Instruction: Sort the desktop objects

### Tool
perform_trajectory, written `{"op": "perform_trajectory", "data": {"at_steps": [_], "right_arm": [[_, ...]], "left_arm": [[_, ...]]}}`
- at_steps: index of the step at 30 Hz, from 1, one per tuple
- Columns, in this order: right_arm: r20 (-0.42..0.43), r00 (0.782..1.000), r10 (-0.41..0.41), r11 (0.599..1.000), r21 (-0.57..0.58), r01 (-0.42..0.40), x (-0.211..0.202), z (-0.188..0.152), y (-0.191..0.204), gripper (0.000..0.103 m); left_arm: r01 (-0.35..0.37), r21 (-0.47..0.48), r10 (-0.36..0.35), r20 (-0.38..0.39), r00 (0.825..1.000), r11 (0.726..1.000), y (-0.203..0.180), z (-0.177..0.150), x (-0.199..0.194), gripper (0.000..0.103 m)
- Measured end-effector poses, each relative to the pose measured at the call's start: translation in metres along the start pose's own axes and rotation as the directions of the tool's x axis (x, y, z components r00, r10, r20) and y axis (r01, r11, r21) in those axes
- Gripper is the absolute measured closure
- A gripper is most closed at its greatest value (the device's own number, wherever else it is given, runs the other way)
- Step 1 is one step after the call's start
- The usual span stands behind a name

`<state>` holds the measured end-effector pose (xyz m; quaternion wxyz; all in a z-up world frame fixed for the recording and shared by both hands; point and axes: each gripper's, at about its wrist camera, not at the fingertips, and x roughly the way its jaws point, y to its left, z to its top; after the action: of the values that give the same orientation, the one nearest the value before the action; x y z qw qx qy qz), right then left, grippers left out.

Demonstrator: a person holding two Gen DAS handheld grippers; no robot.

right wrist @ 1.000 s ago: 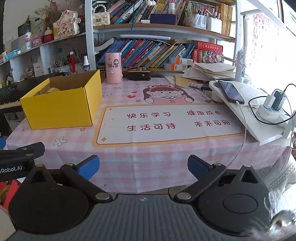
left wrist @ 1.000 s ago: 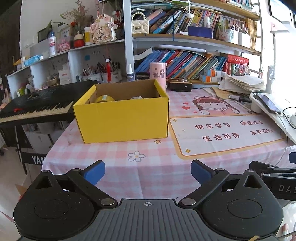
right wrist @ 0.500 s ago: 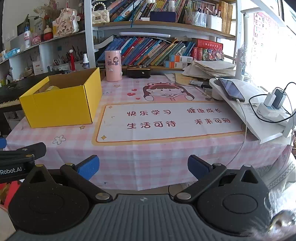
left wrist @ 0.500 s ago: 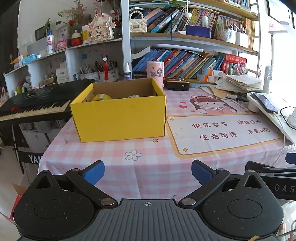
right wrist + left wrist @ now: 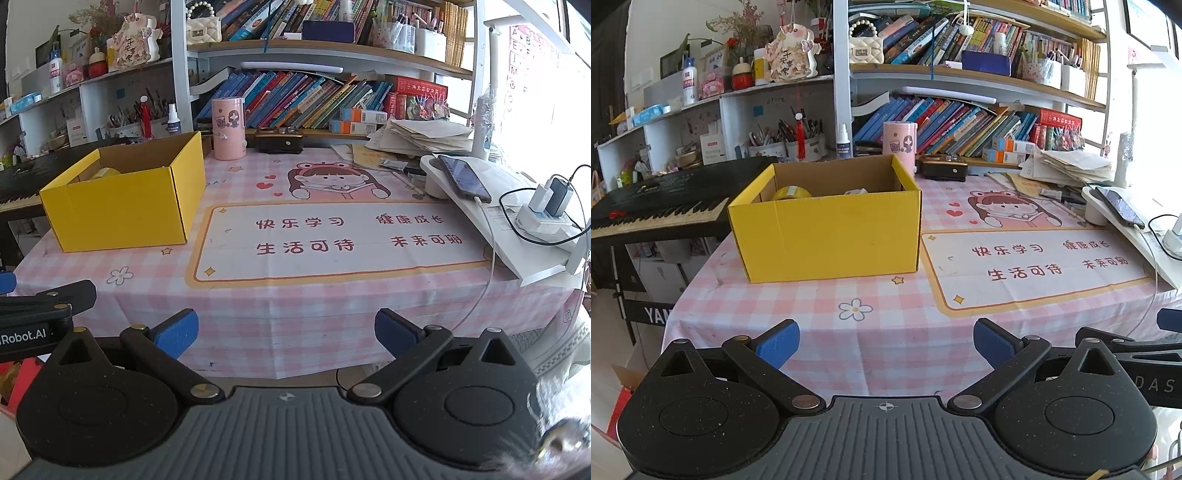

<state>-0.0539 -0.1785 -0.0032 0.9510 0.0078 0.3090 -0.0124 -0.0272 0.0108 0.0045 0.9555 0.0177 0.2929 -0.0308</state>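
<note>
It was a home study: beyond the jaws stood crowded bookshelves (image 5: 960,122), a keyboard (image 5: 661,206) and a pink checked desk (image 5: 295,302).

Desk mat (image 5: 332,236): red print "快乐学习 健康成长 生活可待 未来可期". Keyboard stand (image 5: 646,314): "YAM", cut off. Left tool (image 5: 37,325): "Robot.AI". Right tool (image 5: 1145,369): "DAS", cut off.

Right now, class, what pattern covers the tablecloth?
Pink and white checks on the tablecloth, clearest in the right wrist view.
</note>
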Motion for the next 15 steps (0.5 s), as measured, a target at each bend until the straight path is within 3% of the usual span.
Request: {"op": "perform_trajectory", "data": {"at_steps": [15], "right_arm": [[-0.023, 1.000, 0.016, 1.000, 0.001, -0.016, 0.0066, -0.0020, 0.0016, 0.000]], "left_arm": [[-0.001, -0.010, 0.001, -0.018, 1.000, 1.000, 0.0025, -0.0021, 0.0071, 0.001]]}}
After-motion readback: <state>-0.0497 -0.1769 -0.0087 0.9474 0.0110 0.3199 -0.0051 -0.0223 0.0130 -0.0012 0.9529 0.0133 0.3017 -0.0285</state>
